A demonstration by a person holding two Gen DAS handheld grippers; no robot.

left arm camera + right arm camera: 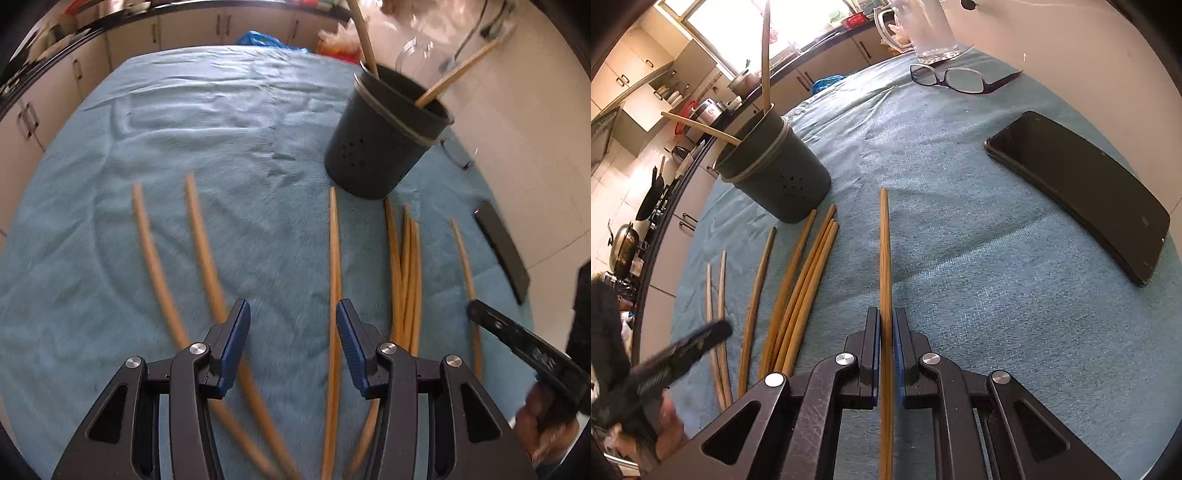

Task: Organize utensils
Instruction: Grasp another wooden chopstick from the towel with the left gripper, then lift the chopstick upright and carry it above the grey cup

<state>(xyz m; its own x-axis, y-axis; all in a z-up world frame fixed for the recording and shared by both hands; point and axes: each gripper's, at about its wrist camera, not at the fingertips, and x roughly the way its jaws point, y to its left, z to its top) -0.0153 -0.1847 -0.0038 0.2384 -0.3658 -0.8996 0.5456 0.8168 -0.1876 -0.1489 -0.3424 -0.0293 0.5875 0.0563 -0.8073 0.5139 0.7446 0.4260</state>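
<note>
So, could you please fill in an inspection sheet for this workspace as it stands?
Surface: blue cloth, wrinkled, covers the table.
Job's things: dark holder upright with two chopsticks inside; loose chopsticks on the cloth; a single chopstick to their right.
Clutter: phone, glasses, glass jug.
Grippers: right gripper shut on the single chopstick; left gripper open, nothing between its jaws.
Cables: nothing seen.
Surroundings: kitchen cabinets, pans, bright window.

Left gripper point(291, 314) over blue cloth point(221, 147), jaws apart, nothing between; loose chopsticks point(406, 277) spread beneath; dark holder point(376, 147) beyond, two sticks inside; phone point(502, 251) at right.
</note>
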